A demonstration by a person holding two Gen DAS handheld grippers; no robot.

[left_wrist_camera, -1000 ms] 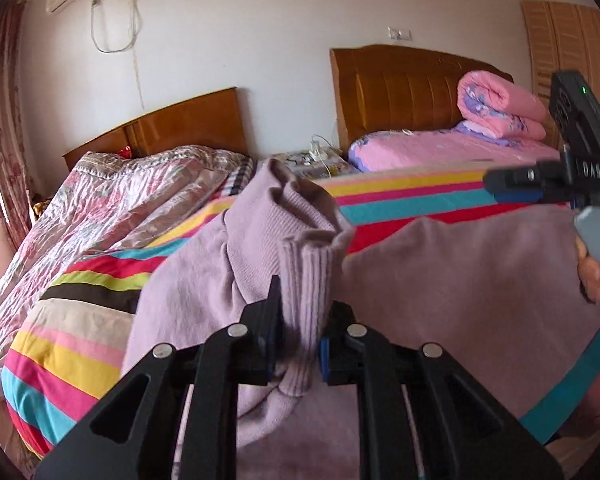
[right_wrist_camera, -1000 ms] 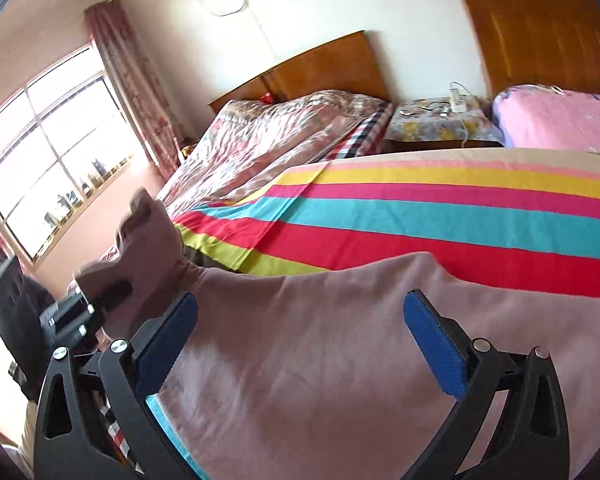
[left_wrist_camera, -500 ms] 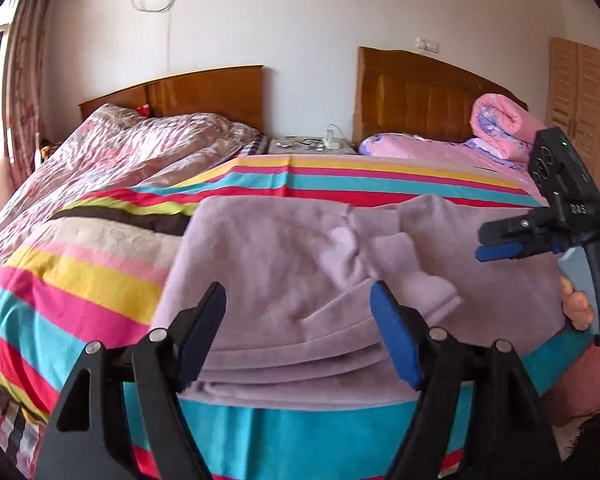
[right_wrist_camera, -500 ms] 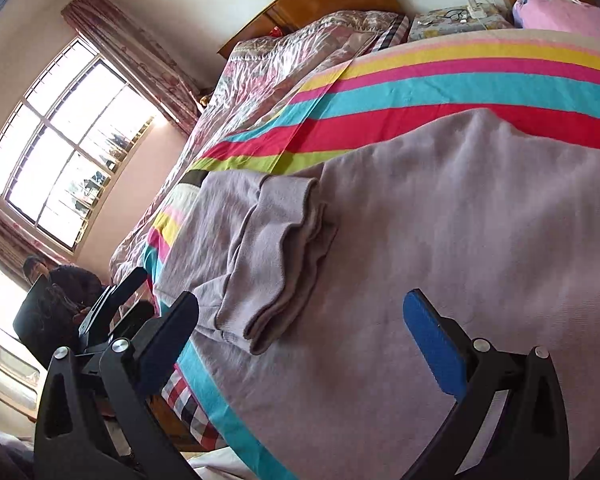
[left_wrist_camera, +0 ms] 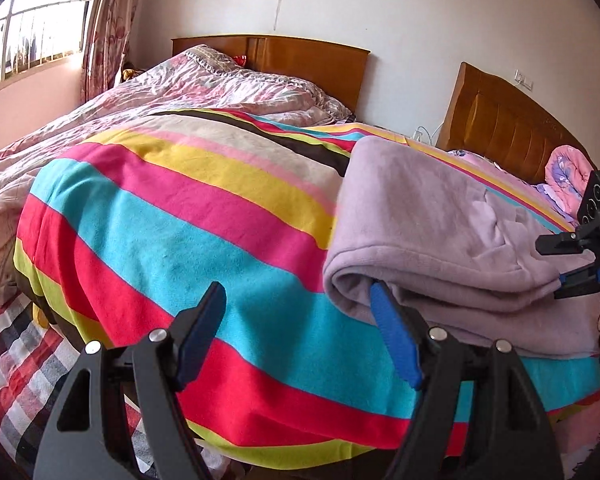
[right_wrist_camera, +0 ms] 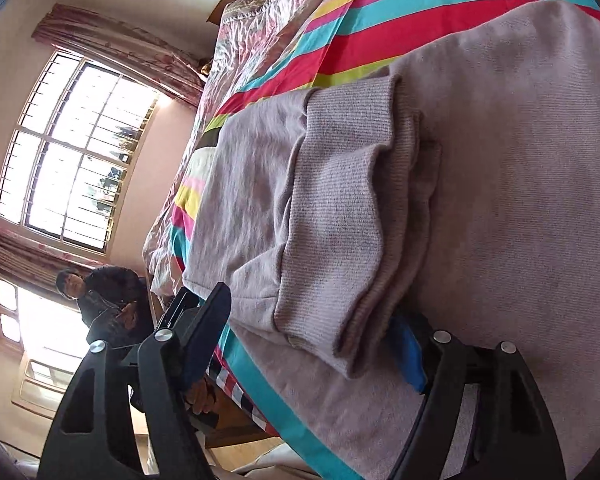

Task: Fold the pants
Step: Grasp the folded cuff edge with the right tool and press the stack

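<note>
Lilac knit pants [left_wrist_camera: 440, 236] lie folded over on the striped blanket [left_wrist_camera: 188, 232]. In the right wrist view the pants [right_wrist_camera: 340, 208] show ribbed cuffs stacked on the lower layer. My left gripper [left_wrist_camera: 300, 328] is open at the folded left end, its right finger tucked into the fold's open edge. My right gripper [right_wrist_camera: 312, 332] is open around the cuff end, its right finger under the cuffs. The right gripper also shows in the left wrist view [left_wrist_camera: 576, 264] at the pants' right end.
The striped blanket covers a bed. A second bed with a pink quilt [left_wrist_camera: 100, 120] lies to the left, wooden headboards [left_wrist_camera: 308, 64] behind. A window [right_wrist_camera: 68, 160] and a seated person [right_wrist_camera: 104, 300] are beyond the bed's foot. A checked sheet [left_wrist_camera: 16, 360] hangs below.
A second ago my left gripper held the pant legs raised. It laid them over, let go and opened, then moved left to the fold's end. My right gripper moved in to the cuffs.
</note>
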